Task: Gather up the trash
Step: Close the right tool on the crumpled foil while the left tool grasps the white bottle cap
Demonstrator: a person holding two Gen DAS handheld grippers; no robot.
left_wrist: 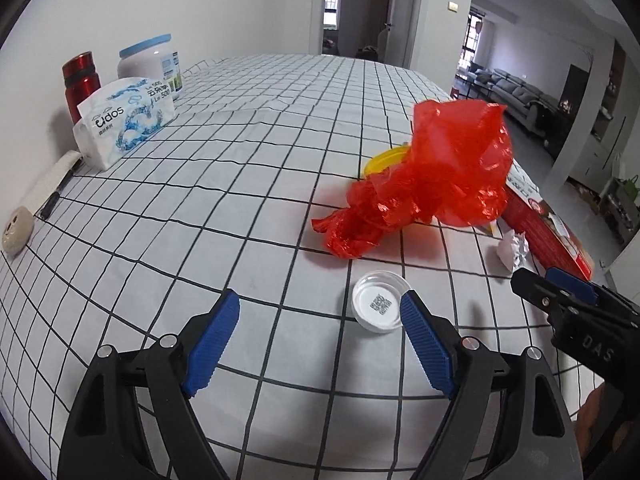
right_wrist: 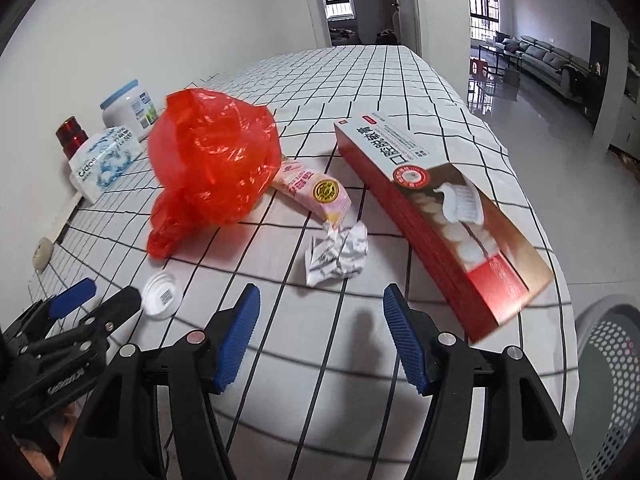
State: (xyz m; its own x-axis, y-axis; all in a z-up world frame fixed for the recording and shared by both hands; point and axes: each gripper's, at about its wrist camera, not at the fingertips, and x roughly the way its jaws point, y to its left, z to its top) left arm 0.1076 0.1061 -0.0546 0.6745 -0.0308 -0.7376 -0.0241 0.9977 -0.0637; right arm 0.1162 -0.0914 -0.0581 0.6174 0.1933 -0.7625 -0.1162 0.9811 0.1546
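Note:
A crumpled red plastic bag (left_wrist: 432, 176) (right_wrist: 212, 160) lies mid-table on the checked cloth. A white plastic lid (left_wrist: 378, 306) (right_wrist: 160, 294) lies just ahead of my left gripper (left_wrist: 320, 312), which is open and empty; the lid sits by its right finger. A crumpled paper ball (right_wrist: 338, 254) (left_wrist: 512, 248) lies just ahead of my right gripper (right_wrist: 320, 308), also open and empty. A pink wrapper (right_wrist: 316, 192) and a red toothpaste box (right_wrist: 436, 216) (left_wrist: 548, 228) lie beyond. A yellow lid (left_wrist: 386, 158) shows behind the bag.
A tissue pack (left_wrist: 124, 120), white jar (left_wrist: 150, 64), red flask (left_wrist: 80, 80) and a pen (left_wrist: 60, 190) stand along the left wall. A white mesh bin (right_wrist: 608, 380) stands off the table's right edge. The right gripper shows in the left wrist view (left_wrist: 560, 292).

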